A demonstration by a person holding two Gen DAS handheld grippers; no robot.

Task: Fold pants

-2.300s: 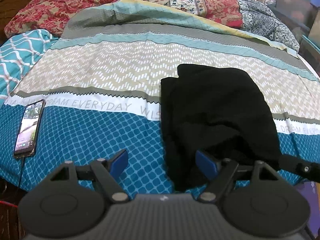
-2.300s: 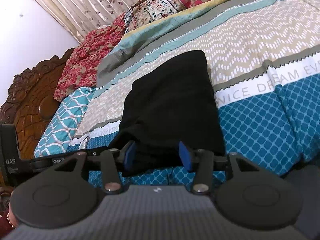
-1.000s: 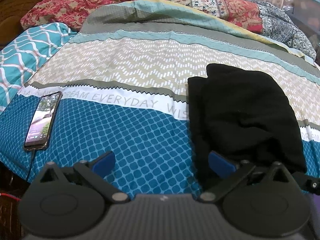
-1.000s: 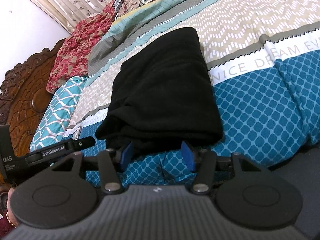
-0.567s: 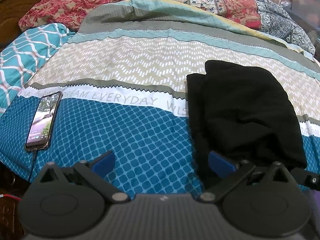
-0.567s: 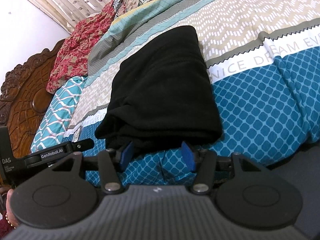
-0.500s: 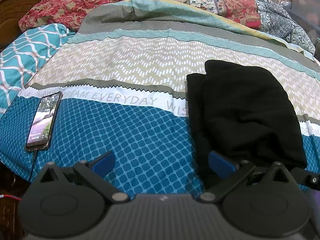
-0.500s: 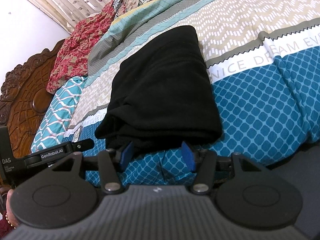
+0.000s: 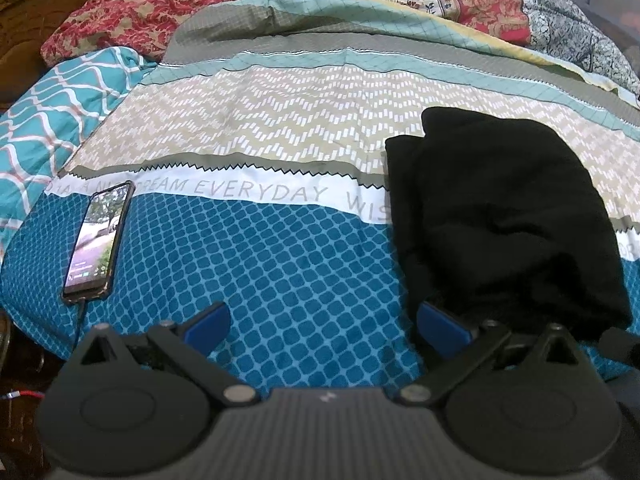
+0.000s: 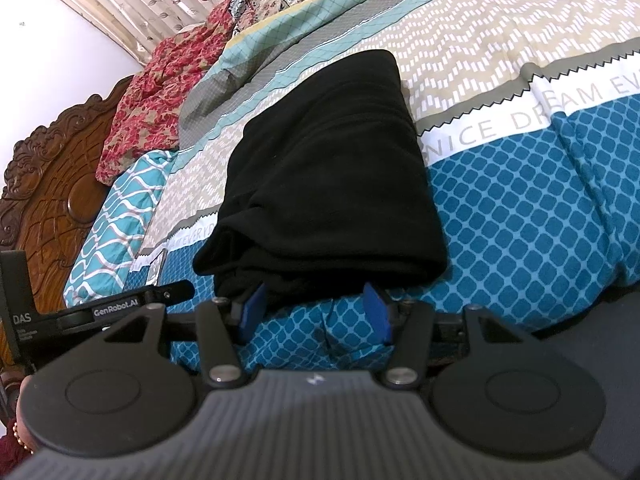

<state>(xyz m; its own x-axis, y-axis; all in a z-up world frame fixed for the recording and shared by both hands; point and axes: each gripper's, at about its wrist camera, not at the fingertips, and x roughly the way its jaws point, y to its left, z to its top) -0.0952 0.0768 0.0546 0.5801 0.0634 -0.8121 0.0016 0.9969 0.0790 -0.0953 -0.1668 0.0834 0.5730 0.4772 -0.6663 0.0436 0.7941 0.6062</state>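
The black fabric pants lie as a folded bundle mid-frame on the patterned bedspread. Left gripper wide open, empty; right gripper half open, empty, at the bundle's near edge. Folding looks nearly finished; next, perhaps tidy that edge.

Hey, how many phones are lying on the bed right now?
1. The phone lies screen-up on the blue part of the bedspread, far left in the left wrist view, well apart from the black pants. Others could be hidden under bedding.
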